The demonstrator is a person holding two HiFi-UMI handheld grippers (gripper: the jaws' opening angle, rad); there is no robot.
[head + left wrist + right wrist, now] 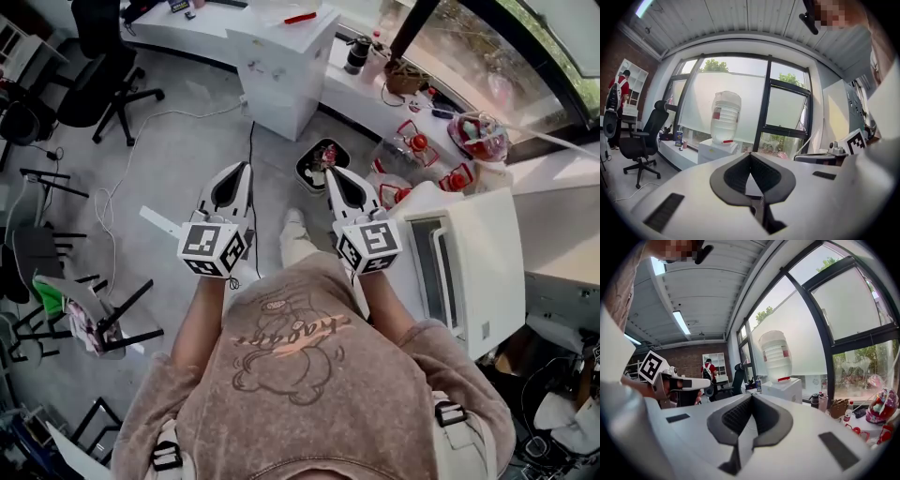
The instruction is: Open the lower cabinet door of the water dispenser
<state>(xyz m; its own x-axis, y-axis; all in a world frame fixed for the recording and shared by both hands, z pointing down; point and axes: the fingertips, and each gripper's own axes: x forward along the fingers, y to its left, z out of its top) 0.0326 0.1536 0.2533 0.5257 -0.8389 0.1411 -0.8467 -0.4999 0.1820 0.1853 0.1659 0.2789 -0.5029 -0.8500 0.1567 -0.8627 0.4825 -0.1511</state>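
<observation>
Both grippers point forward, side by side in front of the person, and neither holds anything. The left gripper (243, 172) has its jaws pressed together, and so does the right gripper (331, 173). The dispenser (281, 70) (with a bottle (725, 115) on top) stands on the floor well ahead of them, against the counter (197, 28) by the window (787, 108).

No wording can be read. Cursive lettering across the person's shirt (291, 333) is illegible, and the red band on the water bottle (725, 117) is too small. Cubes on the left gripper (246, 169) and right gripper (330, 172) bear only square coded markers.
</observation>
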